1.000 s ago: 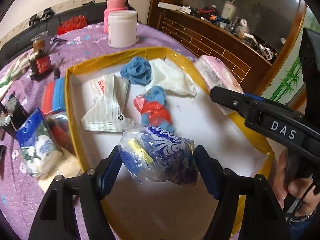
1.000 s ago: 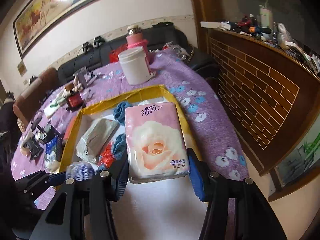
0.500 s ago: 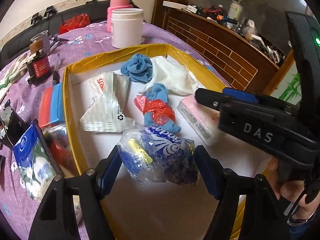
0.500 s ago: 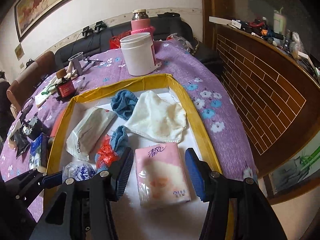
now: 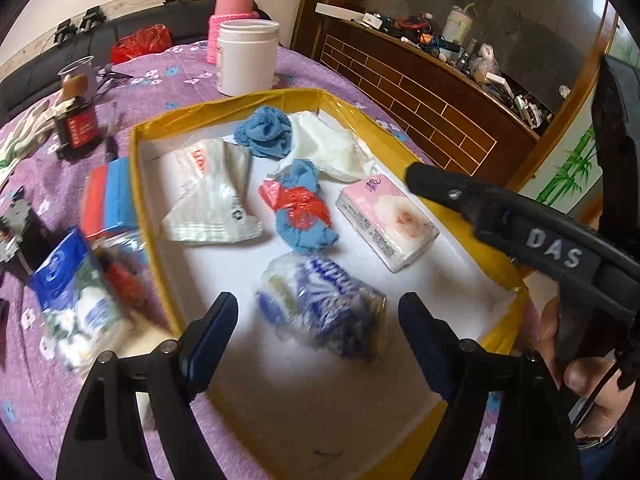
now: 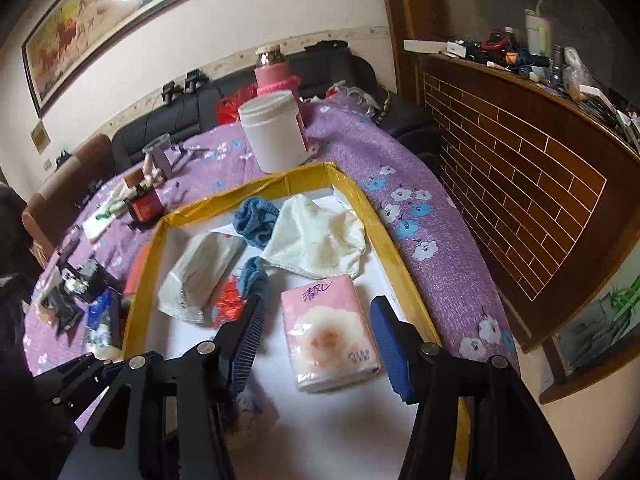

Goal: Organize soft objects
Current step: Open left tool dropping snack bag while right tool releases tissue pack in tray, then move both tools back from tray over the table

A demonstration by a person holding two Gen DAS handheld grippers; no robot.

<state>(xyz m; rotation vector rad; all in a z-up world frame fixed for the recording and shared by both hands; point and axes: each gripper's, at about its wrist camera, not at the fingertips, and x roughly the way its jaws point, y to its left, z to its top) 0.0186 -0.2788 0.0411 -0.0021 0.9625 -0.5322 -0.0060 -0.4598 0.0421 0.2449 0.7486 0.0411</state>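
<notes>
A yellow-rimmed tray (image 5: pixel 138 200) with a white floor lies on the purple table. In the left wrist view a clear bag with blue print (image 5: pixel 324 304) rests on the tray floor between the fingers of my left gripper (image 5: pixel 316 320). Its jaws are opening and there is a gap on both sides of the bag. In the right wrist view a pink tissue pack (image 6: pixel 328 328) lies flat on the tray (image 6: pixel 144 280) floor. My right gripper (image 6: pixel 318 330) stands open just above it, pads clear of it.
Inside the tray: a blue cloth (image 5: pixel 262 132), a white cloth (image 5: pixel 332 148), a blue cloth wrapped in red plastic (image 5: pixel 300 208), a white plastic bag (image 5: pixel 212 200). Outside: a white jar (image 5: pixel 247 58), red and blue blocks (image 5: pixel 106 196), a blue packet (image 5: pixel 76 296). A hand (image 5: pixel 592 380) holds the right gripper.
The right gripper carried the pink tissue pack over the tray and let it go; it now lies on the floor. The left jaws widened and the blue-printed bag dropped from them.
</notes>
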